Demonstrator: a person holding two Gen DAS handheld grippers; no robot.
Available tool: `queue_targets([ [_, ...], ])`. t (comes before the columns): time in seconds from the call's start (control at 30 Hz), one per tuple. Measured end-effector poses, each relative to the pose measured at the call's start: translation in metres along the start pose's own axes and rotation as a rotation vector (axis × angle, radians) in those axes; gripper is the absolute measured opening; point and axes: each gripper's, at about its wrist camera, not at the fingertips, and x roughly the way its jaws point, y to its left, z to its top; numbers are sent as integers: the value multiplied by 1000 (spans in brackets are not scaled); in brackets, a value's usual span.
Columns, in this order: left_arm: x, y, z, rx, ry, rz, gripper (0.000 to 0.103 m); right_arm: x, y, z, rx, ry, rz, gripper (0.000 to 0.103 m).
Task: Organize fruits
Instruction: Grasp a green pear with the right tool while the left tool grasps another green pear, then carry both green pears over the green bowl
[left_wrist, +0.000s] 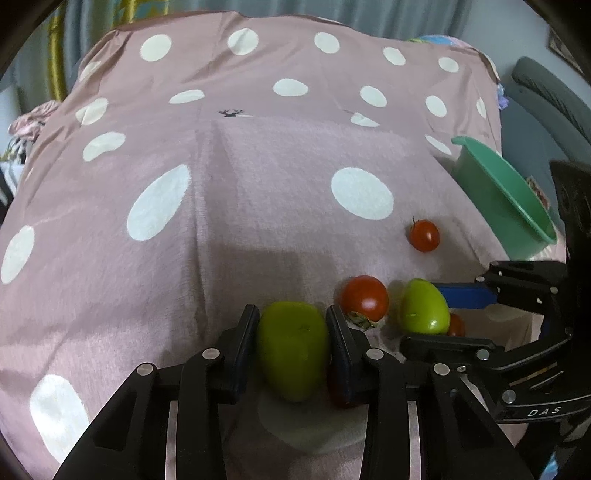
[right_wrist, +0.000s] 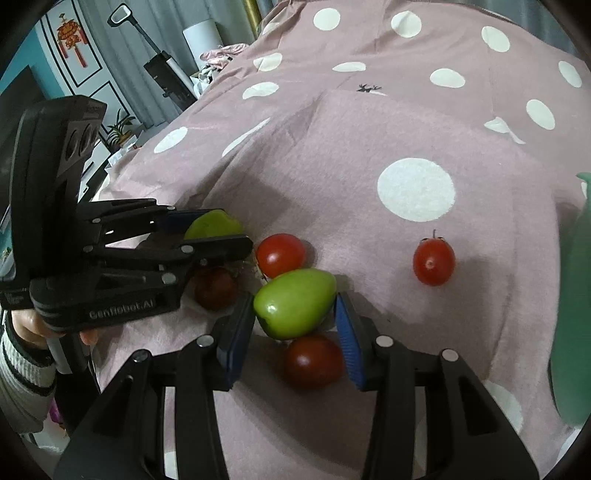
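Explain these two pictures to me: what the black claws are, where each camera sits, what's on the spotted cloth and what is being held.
The claws are two hand-held grippers; a person holds one in each hand. Each carries a camera looking along its fingers, so each picture shows its own claw at the bottom and the other claw at the side.

The left gripper is closed on a green fruit. The right gripper has a second green fruit between its blue pads; whether both press on it I cannot tell.

On the cloth lie red tomatoes: one apart, others among the claws. A green bowl stands at the right.
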Motion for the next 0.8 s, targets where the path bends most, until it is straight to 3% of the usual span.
queue_targets([
  [0.27,-20,-3,2,-38,-44,-3,38,-20,-5,-5,23,-66,-16,45],
  [0.47,-36,-22,8,-10,-92,5,38,-41,-12,-6,49,-132,-32,45],
  [0.8,-38,-52,22,36,-103,-12,38,-72,-28,-14,85,-210,-48,45],
])
